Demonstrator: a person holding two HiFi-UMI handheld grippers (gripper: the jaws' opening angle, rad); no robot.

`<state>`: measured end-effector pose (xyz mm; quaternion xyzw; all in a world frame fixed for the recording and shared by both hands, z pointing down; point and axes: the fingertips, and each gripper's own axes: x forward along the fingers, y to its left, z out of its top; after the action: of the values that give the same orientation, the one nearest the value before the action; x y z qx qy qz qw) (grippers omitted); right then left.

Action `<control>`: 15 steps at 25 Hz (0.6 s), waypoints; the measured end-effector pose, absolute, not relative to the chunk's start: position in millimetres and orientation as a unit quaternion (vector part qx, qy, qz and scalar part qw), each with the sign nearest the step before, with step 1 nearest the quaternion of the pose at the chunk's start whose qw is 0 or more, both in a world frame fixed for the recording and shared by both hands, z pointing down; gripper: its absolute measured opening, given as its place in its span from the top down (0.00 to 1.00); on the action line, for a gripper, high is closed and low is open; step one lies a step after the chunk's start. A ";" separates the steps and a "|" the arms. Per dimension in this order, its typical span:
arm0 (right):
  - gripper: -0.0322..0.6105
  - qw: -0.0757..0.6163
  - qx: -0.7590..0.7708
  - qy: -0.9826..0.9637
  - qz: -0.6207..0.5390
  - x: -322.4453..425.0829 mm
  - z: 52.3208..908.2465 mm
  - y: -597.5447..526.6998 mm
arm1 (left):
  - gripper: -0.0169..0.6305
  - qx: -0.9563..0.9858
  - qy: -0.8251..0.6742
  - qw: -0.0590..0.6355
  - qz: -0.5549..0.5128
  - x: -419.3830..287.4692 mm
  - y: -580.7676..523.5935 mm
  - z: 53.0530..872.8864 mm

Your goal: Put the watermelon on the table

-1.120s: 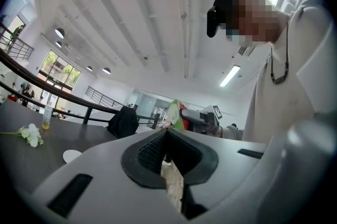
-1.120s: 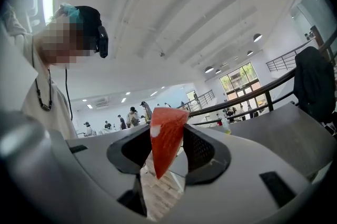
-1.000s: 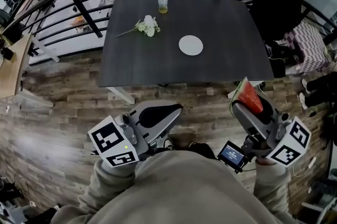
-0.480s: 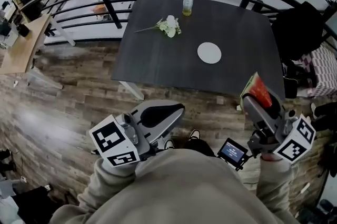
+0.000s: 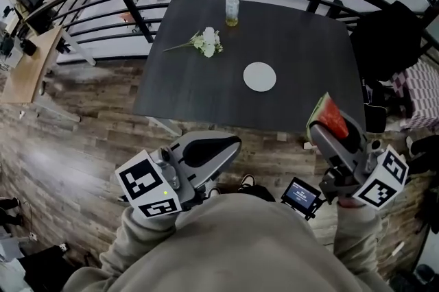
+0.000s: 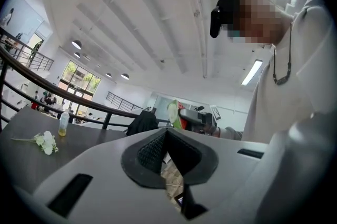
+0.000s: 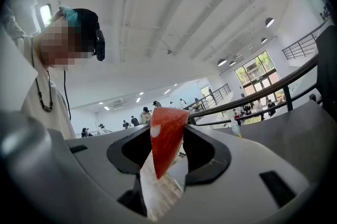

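Head view: your right gripper (image 5: pixel 329 133) is clamped on the watermelon (image 5: pixel 332 117), a red wedge with green rind, held up at the right, just at the near right corner of the table (image 5: pixel 199 92) and not yet set on it. Your left gripper (image 5: pixel 225 144) hangs near your body at the left, jaws together, nothing in them. Both are over the wood floor on the near side

To do this step well, carry the wedge farther over the dark top before you lower it. The bare stretch near the white plate (image 5: pixel 260 77) looks like the easy landing spot. Keep the grip firm until the slice rests on the surface, then let go. Stay clear of the flower sprig (image 5: pixel 206 42) and the bottle (image 5: pixel 232 10) at the far edge

Left gripper view: pads meet at the tip, only floor shows behind them, so it's closed and empty. The wedge (image 6: pixel 174 113) shows far off in the other gripper, and the sprig and bottle sit on the tabletop at the left

Right gripper view: the red flesh (image 7: pixel 166 133) stands between the jaws, pinched on both sides, point down, and the tabletop lies off to the right

Count: one watermelon wedge, one table, one plate, one flower sprig, one bottle, two grippers
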<state>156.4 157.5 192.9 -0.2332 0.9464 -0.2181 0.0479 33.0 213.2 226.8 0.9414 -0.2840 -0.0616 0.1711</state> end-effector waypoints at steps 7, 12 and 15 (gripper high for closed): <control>0.66 0.066 -0.242 0.940 -0.229 205.4 199.9 123.1 | 0.97 0.949 -0.258 0.174 -0.041 88.9 184.4 227.7; 0.66 0.078 -0.233 0.938 -0.245 221.7 207.9 109.7 | 0.97 0.944 -0.268 0.188 -0.028 106.6 170.9 233.4; 0.66 0.079 -0.229 0.938 -0.248 235.3 215.1 104.3 | 0.97 0.944 -0.271 0.189 -0.021 122.3 162.8 237.0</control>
<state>235.3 104.3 215.1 -0.2292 0.9380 -0.2477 0.0788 122.3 162.8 237.0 0.9437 -0.2706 -0.0213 0.1891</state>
